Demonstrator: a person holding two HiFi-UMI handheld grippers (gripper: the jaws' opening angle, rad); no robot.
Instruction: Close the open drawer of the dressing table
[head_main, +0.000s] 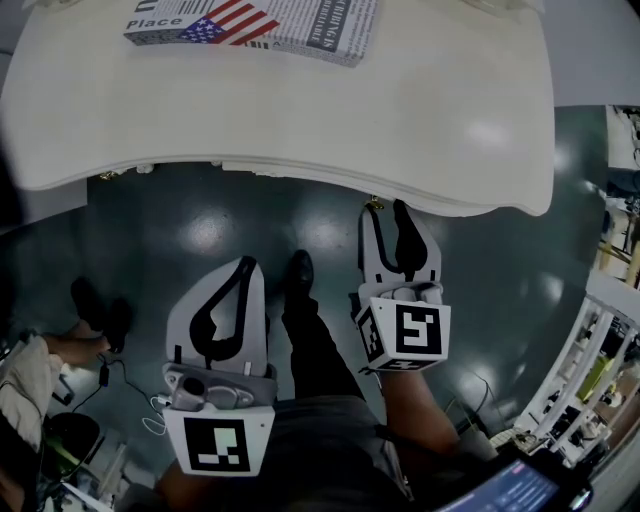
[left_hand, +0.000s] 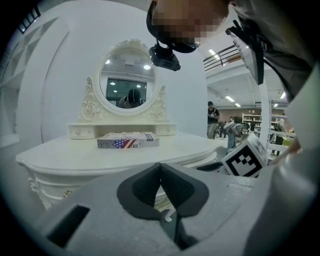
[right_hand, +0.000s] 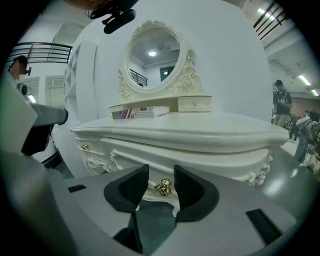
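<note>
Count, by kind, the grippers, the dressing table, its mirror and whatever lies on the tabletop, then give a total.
Grippers: 2, the left gripper and the right gripper
Dressing table: 1
Oval mirror: 1
Flag-printed book: 1
Total: 5

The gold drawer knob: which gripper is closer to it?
Right. The right gripper is at the gold knob, which sits between its open jaws. The left gripper hangs farther back from the dressing table, to the knob's left, jaws shut.
</note>
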